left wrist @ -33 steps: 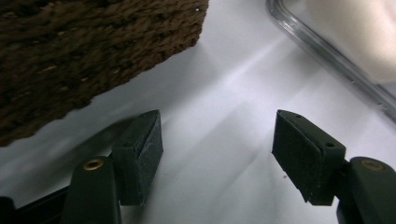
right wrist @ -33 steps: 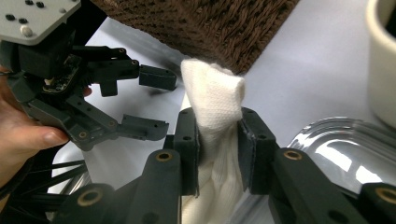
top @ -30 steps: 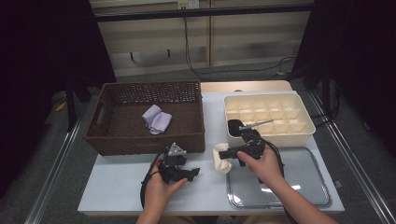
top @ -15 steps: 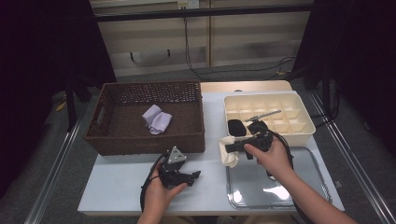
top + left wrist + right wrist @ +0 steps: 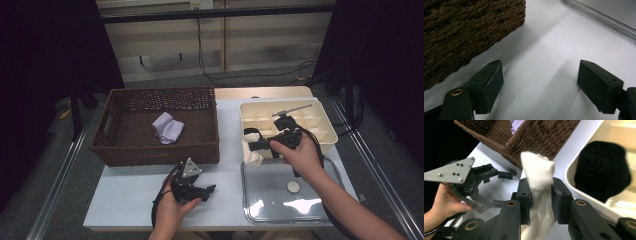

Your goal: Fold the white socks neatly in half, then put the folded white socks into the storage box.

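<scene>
Slippage is the risk: right gripper (image 5: pixel 541 195) pinches a rolled white cotton sock (image 5: pixel 537 173) at the cream compartment box's (image 5: pixel 327 137) near-left corner; left gripper (image 5: pixel 550 85) gapes empty.

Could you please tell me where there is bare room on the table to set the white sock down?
Bare tabletop lies between the wicker basket and the clear tray, and along the front edge beside the left gripper. The divided cream box has open cells; its near-left corner holds a black roll.
</scene>
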`<state>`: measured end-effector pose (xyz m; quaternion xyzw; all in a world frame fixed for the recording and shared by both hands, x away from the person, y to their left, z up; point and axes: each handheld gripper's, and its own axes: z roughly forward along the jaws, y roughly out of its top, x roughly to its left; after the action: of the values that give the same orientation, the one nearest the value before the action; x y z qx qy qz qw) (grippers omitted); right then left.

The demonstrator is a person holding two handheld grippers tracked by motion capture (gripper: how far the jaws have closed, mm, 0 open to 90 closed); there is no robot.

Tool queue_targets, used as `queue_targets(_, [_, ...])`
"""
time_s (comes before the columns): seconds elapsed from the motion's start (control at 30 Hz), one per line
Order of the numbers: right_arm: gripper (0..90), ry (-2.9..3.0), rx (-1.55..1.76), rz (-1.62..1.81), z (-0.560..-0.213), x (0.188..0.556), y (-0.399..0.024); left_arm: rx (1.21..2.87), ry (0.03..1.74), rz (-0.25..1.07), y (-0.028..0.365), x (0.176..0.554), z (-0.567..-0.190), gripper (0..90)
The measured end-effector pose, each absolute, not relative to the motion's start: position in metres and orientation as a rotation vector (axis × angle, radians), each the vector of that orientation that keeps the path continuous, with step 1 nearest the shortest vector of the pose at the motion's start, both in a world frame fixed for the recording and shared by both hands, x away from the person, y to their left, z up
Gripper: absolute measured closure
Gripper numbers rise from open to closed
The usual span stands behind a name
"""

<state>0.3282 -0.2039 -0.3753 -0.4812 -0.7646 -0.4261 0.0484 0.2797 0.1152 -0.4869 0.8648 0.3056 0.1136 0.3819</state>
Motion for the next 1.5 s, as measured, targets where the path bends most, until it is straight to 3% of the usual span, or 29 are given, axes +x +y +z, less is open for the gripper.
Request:
queue_targets(0.47, [70.8, -2.35, -1.575, -1.311, -0.356, 0.352, -0.231, 2.223, 0.762, 0.298, 0.113, 0.279, -0.487, 18.3])
queue_targets(1.5, [70.2, -2.407, -1.765, -1.167, -0.384, 0.387, -0.262, 2.226, 0.763, 0.303, 0.113, 0.278, -0.487, 18.2])
